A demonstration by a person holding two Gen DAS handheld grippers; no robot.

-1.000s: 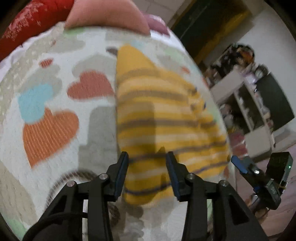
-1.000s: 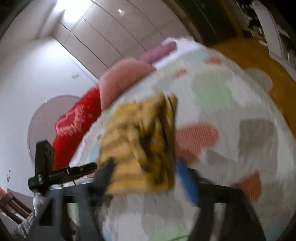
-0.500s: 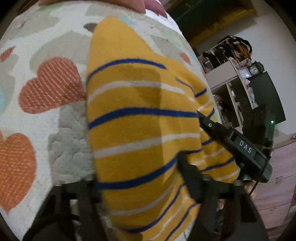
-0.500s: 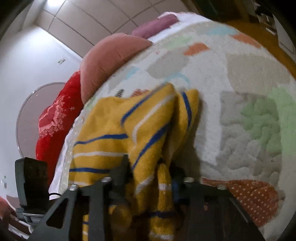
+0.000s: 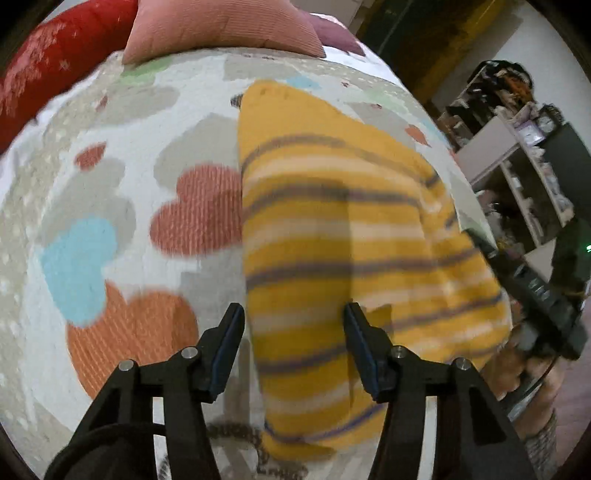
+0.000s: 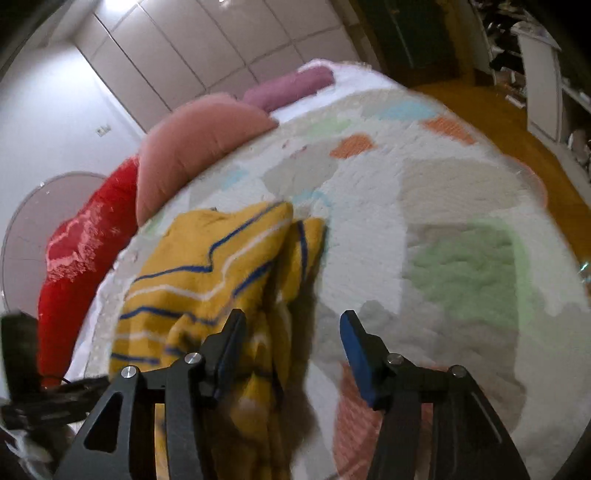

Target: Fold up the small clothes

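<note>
Over the near edge of the yellow striped garment, the left gripper hangs with its jaws spread wide, nothing pinched; one finger sits off the garment's left edge above the bedspread, the other over the cloth itself. Across on the garment's right side, the right gripper is spread apart as well and holds nothing, its left finger above the bunched yellow folds and its blue-padded finger over bare bedspread. In the left wrist view that tool shows as a dark body at the garment's right edge, with a hand wrapped round it. The garment lies on the bedspread, laid fairly flat with a straight left edge on one side, rumpled and doubled over at the other. Beside that straight left edge there's a broad stretch of heart-printed cover, and more open cover past the rumpled side. Beyond the garment's far tip, a pink cushion sits at the head of the bed, a red pillow just beside it. Motion blur softens both views.
</note>
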